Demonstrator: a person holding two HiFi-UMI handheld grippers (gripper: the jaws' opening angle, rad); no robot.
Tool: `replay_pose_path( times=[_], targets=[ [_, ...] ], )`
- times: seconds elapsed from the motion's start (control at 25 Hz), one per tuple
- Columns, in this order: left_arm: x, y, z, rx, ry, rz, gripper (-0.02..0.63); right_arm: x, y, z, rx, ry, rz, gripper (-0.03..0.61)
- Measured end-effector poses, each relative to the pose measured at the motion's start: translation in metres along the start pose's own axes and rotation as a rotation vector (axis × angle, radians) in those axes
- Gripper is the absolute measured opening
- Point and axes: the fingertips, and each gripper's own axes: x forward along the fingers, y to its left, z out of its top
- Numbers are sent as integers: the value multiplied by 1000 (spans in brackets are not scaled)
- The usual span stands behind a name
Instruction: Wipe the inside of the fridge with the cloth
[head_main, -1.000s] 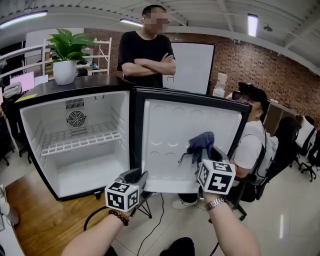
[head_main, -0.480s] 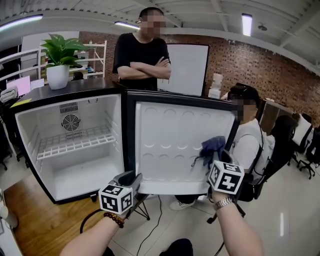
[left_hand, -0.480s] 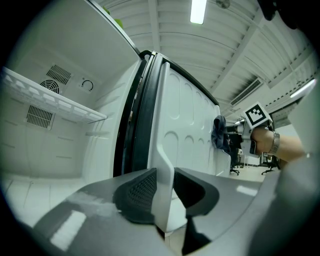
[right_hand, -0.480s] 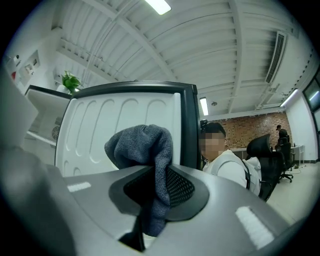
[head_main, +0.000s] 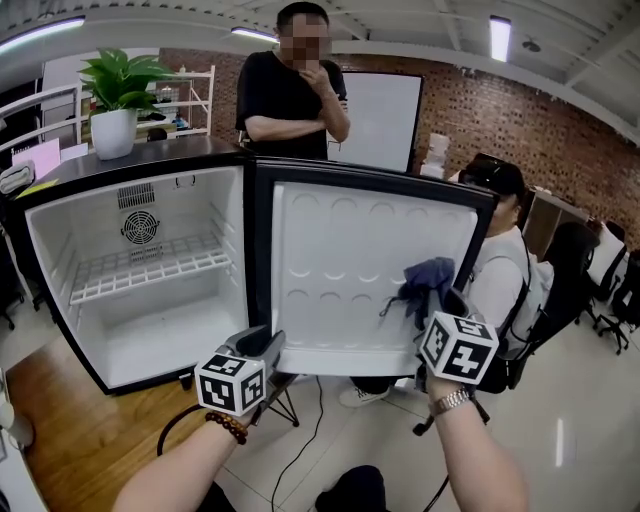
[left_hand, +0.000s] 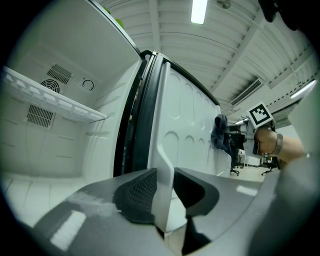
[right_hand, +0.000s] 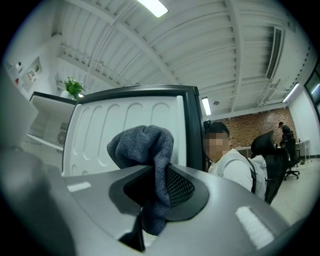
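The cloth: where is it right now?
In the head view the cloth is at right, pinched between the fingers of the right gripper, in front of the white inner face of the open fridge door, near its right edge.

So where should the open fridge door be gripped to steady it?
The raised white rim at its lower hinge-side corner, approached level from the front: it stands out thin enough for jaws to straddle, as the left gripper does now.

No text, label, brand, number or sign is legible in any of the views.
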Motion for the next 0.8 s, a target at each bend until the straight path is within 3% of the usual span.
replay_pose_path(
  times=[0.24, 0.56, 0.8],
  targets=[
    [3, -2, 2, -10, -7, -4, 112, -10, 69, 4, 4, -26, 141, 60],
    [3, -1, 0, -15, -7, -9, 112, -6, 188, -27, 25, 28, 345, 60],
    [3, -1, 0, -10, -11, -19, 114, 2, 250, -45, 3, 75, 436, 60]
  ],
)
